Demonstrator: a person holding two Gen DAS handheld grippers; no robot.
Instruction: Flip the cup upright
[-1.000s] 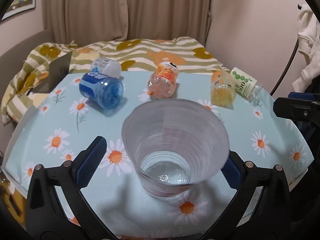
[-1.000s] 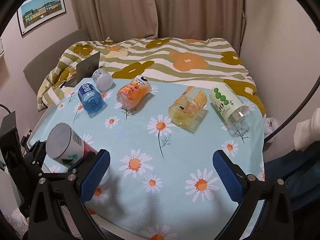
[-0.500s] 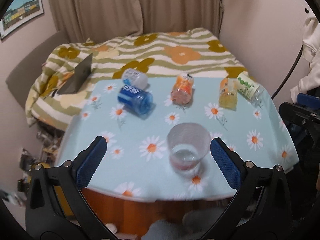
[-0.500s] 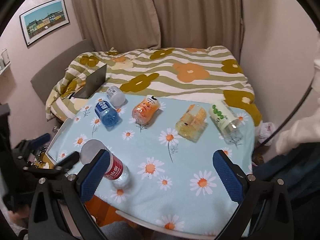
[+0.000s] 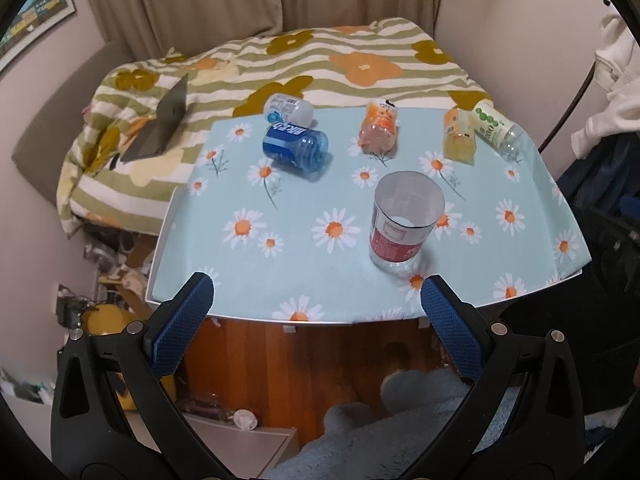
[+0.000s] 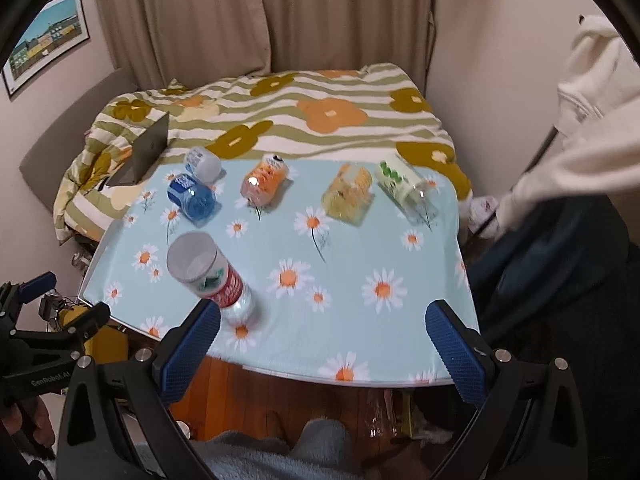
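Observation:
A clear plastic cup with a red label (image 5: 402,222) stands upright, mouth up, near the front edge of the daisy-print table (image 5: 280,272). It also shows in the right wrist view (image 6: 208,274), front left. My left gripper (image 5: 318,320) is open and empty, pulled back off the table's front edge, well short of the cup. My right gripper (image 6: 322,346) is open and empty, also back over the front edge, with the cup just beyond its left finger (image 6: 192,346). The left gripper shows at the far left of the right wrist view (image 6: 52,320).
Several cut-bottle cups lie on their sides along the table's back: a clear one (image 5: 288,107), a blue one (image 5: 294,147), an orange one (image 5: 379,126), a yellow one (image 5: 459,138) and a green-dotted one (image 5: 494,124). A bed with a laptop (image 5: 164,124) lies behind. Wooden floor lies below.
The left gripper has let go of the cup, left it upright on the table, and drawn back and up. The right gripper has also drawn back from the table.

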